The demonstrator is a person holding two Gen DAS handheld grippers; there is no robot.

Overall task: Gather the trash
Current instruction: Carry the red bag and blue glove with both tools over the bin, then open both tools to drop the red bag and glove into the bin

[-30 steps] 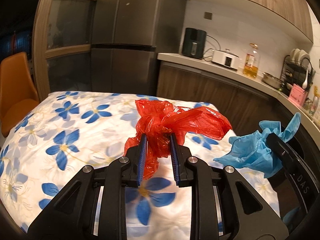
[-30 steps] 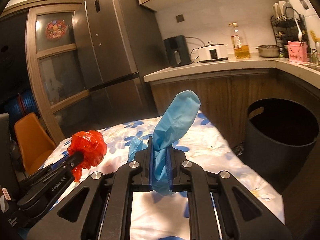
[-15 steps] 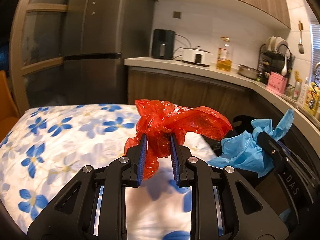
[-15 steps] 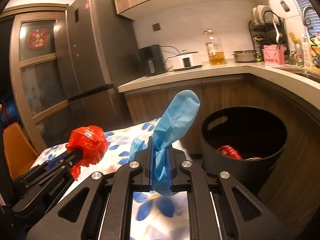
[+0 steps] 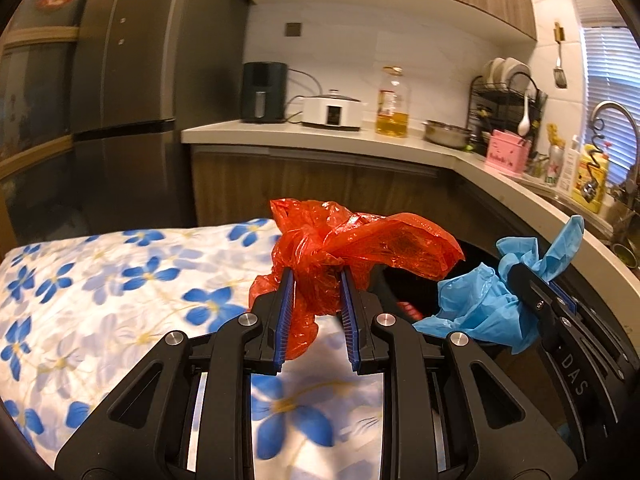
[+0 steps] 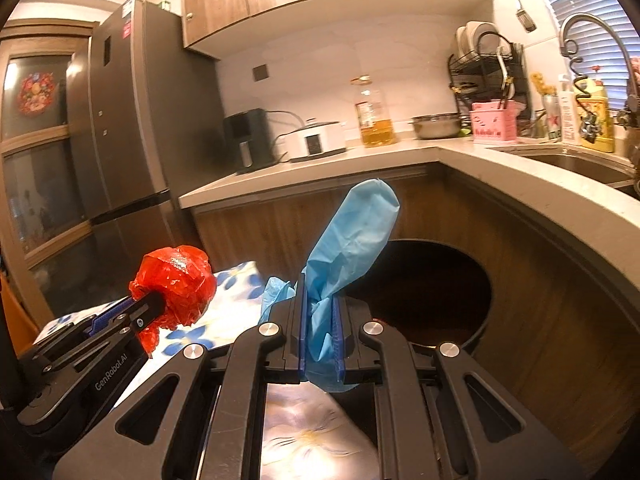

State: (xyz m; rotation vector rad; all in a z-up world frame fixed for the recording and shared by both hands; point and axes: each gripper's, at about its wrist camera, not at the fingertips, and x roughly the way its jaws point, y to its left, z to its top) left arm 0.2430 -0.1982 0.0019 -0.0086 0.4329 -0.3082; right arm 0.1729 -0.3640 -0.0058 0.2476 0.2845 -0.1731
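The left gripper (image 5: 316, 280) is clamping a crumpled red plastic bag (image 5: 352, 244) between its blue pads, the loose plastic billowing up and off to the right above the fingertips. It is hanging over the far right corner of the table, which is covered by a white cloth printed with blue flowers (image 5: 120, 280). Just beside it, the right gripper (image 6: 319, 312) is pinching a scrunched blue plastic bag (image 6: 352, 232), its jaws nearly together with the bag squeezed in the narrow gap; one long fold is sticking upright and leaning right, while the rest is drooping below the pads. The right gripper is reaching past the table's edge, with the blue bag in the air in front of the mouth of a round black bin (image 6: 432, 280). The bin is standing on the floor between the table's corner and the curved wooden kitchen counter (image 6: 540, 200). Something red (image 5: 410, 309) is lying inside the bin, too hidden to identify.
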